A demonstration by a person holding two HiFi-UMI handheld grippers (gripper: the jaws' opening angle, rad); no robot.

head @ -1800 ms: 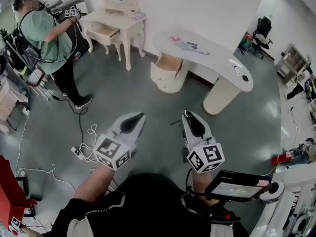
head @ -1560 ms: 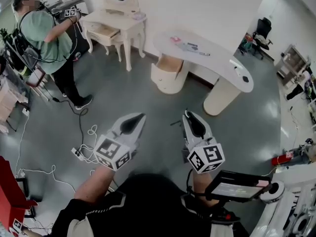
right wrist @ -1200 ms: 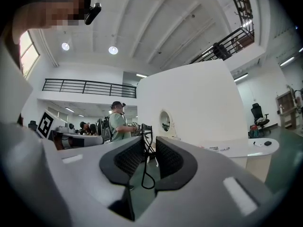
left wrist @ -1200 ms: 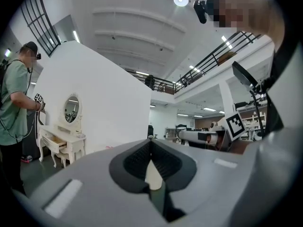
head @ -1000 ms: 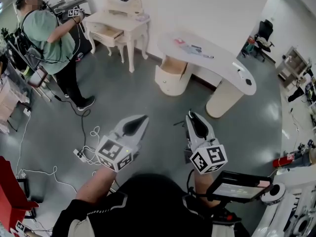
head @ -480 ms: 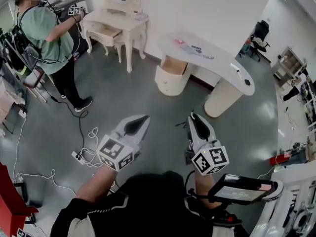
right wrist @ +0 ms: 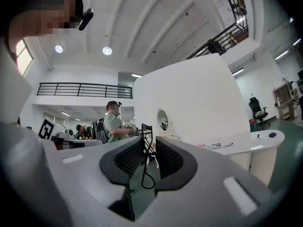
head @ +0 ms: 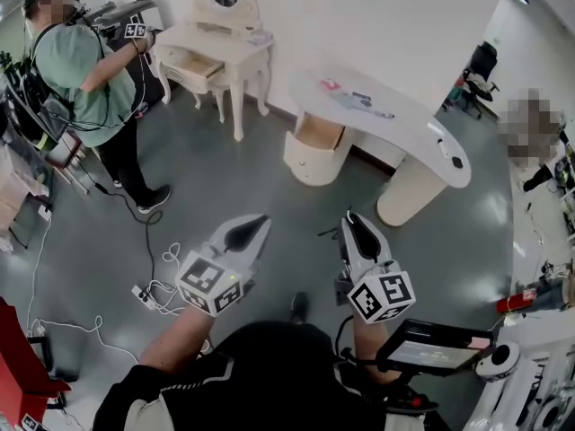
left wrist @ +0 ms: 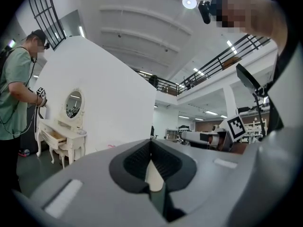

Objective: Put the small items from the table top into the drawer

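Observation:
The curved white table (head: 409,131) stands ahead against the wall. Small items (head: 361,101) lie on its top, with a pink one (head: 330,85) at the left end and a dark one (head: 456,162) at the right end. Under its left end the round pedestal's drawer (head: 318,132) stands open. My left gripper (head: 260,219) and right gripper (head: 349,217) hang level over the grey floor, well short of the table. The left gripper (left wrist: 151,143) has its tips together and holds nothing. The right gripper (right wrist: 149,143) has a narrow gap between its pads, with nothing in it. The table (right wrist: 246,143) shows at the right of the right gripper view.
A person in a green shirt (head: 83,70) works at a white dressing table (head: 220,43) whose drawer (head: 193,64) is open, at the far left. Cables and a power strip (head: 153,281) lie on the floor left of my left gripper. A screen (head: 431,344) sits at my lower right.
I have stepped forward: the table and pedestal sit a little nearer, and a shoe now shows below the grippers. Both grippers moved along with me. Their jaws look the same.

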